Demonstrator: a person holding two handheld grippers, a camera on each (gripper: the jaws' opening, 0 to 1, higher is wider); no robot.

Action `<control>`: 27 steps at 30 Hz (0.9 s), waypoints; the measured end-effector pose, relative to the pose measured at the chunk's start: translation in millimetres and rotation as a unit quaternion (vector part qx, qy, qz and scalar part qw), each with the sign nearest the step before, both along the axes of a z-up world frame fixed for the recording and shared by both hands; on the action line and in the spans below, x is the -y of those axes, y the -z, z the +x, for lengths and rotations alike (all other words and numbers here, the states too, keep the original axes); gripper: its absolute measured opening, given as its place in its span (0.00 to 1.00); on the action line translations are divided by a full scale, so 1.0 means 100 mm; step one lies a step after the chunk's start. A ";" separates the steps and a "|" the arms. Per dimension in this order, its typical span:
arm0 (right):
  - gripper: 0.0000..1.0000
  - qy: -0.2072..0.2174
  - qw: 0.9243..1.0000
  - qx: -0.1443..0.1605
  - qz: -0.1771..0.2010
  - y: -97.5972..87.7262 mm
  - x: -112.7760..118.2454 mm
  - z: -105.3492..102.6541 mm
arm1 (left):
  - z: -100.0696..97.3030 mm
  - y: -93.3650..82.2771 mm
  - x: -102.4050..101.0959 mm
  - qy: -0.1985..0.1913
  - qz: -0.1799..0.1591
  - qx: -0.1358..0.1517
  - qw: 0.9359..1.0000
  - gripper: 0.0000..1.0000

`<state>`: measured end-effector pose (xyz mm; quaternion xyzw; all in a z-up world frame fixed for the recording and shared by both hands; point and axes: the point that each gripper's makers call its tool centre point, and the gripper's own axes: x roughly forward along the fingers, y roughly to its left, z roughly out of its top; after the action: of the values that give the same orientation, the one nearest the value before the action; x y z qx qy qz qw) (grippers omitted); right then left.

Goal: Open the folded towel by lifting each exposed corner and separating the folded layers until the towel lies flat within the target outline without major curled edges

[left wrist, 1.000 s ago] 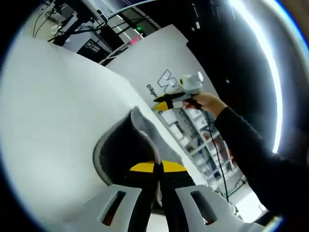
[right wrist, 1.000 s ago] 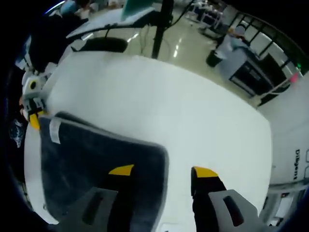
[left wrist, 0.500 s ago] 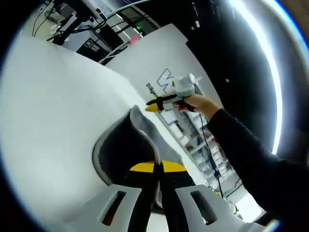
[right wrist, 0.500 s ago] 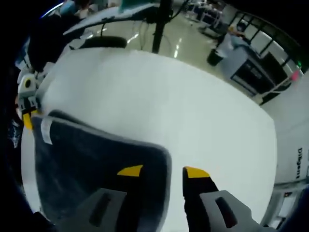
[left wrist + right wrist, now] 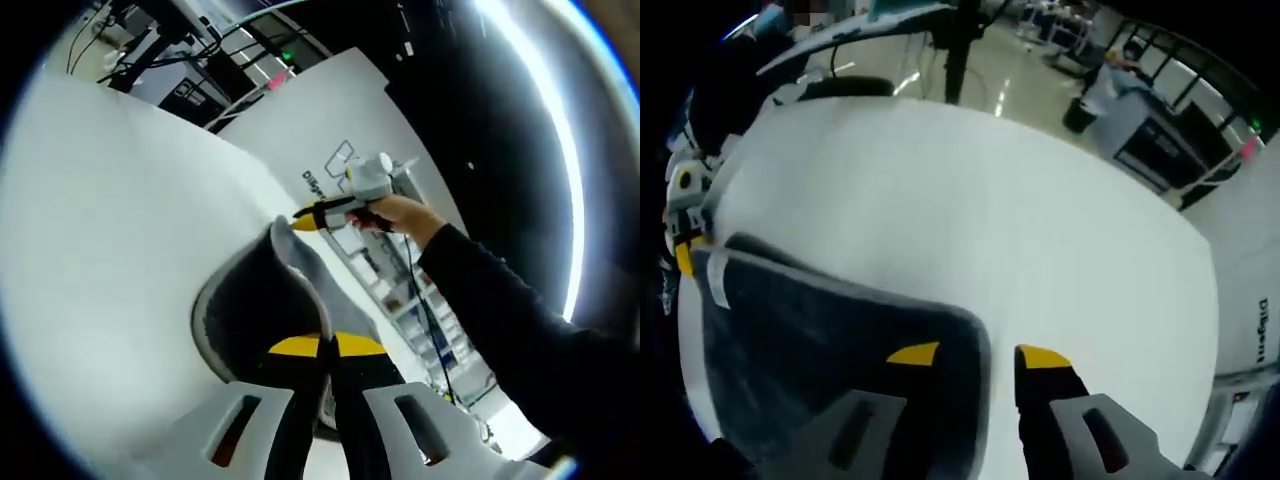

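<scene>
The dark grey towel point(image 5: 820, 340) lies on the white table point(image 5: 990, 200), with a white label point(image 5: 718, 280) at its far-left corner. My right gripper point(image 5: 978, 355) stands open over the towel's near corner, and the rounded edge point(image 5: 983, 330) runs between its jaws. At that far-left corner sits my left gripper point(image 5: 685, 255). In the left gripper view my left gripper point(image 5: 325, 346) is shut on the towel point(image 5: 255, 315), which rises in a curled fold. A hand holds my right gripper point(image 5: 303, 222) just beyond the fold's top.
A white panel with a logo point(image 5: 340, 165) stands past the table's edge, with shelves point(image 5: 400, 290) below it. A dark sleeve point(image 5: 520, 330) crosses the right side. A black pole point(image 5: 955, 50) and a person point(image 5: 1110, 80) stand on the shiny floor behind the table.
My right gripper's jaws have narrowed around the towel's corner. In the left gripper view the right gripper has shifted left, closer to the raised fold. The left gripper keeps its hold.
</scene>
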<state>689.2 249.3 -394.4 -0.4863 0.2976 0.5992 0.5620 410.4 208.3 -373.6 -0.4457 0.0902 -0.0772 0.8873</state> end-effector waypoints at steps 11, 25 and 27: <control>0.20 -0.020 1.000 -0.003 -0.019 0.18 0.01 -0.07 | 0.00 0.01 0.01 0.003 0.000 0.001 1.000 0.02; 0.00 0.004 1.000 -0.004 -0.010 0.13 0.02 0.02 | -0.01 0.01 0.01 0.004 0.001 0.001 1.000 0.02; 0.00 0.003 1.000 -0.004 -0.010 0.13 0.02 0.02 | -0.01 0.01 0.00 0.003 0.001 0.001 1.000 0.02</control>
<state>691.4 247.1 -407.4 -0.4888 0.3076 0.5960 0.5578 409.7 208.2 -375.1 -0.4447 0.0908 -0.0803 0.8874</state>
